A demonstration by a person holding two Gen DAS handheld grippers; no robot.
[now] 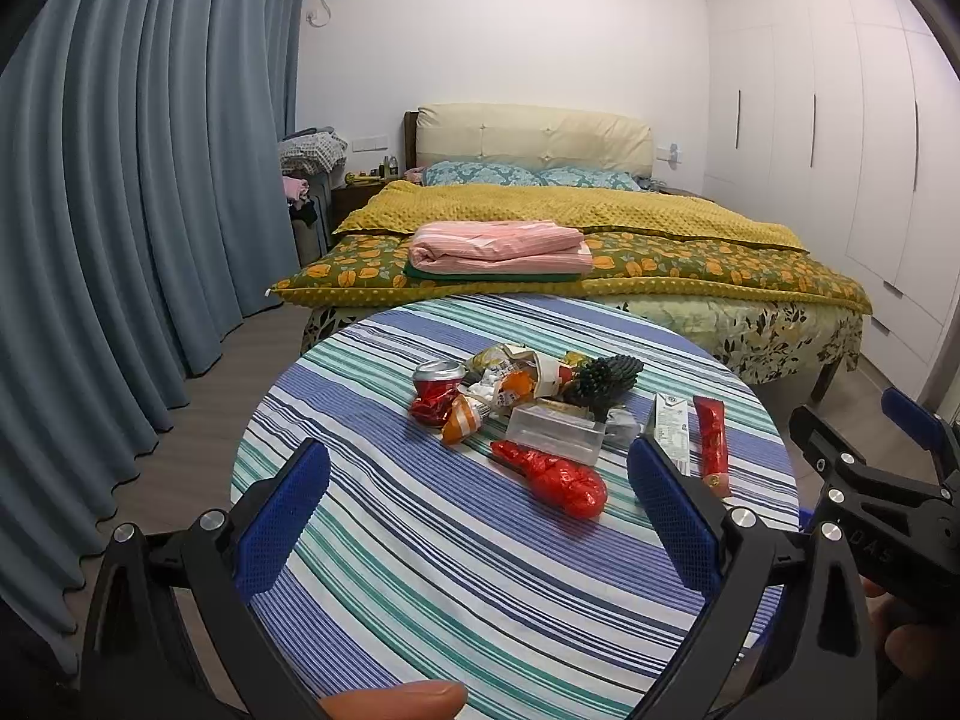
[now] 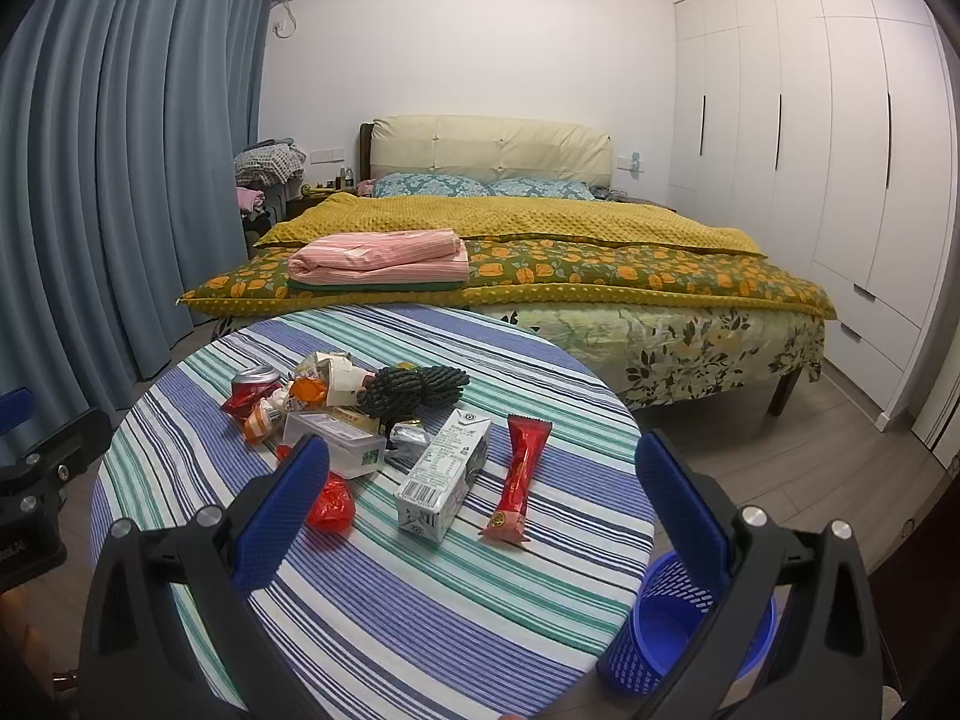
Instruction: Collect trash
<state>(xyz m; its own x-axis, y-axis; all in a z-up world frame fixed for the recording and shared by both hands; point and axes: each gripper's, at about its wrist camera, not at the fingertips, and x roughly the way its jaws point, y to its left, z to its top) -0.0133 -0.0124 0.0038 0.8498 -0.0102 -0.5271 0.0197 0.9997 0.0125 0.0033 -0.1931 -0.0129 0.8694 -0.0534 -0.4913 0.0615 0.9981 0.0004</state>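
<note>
Both wrist views: jaws wide, empty.

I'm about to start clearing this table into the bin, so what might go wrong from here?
1. The trash pile is tightly heaped; grabbing the crushed can may drag neighbouring wrappers off the striped table.
2. The blue bin sits on the floor beside the table edge, partly hidden behind the right gripper, so drops may miss.
3. The red plastic bag looks soft and may slip from the left gripper.
</note>
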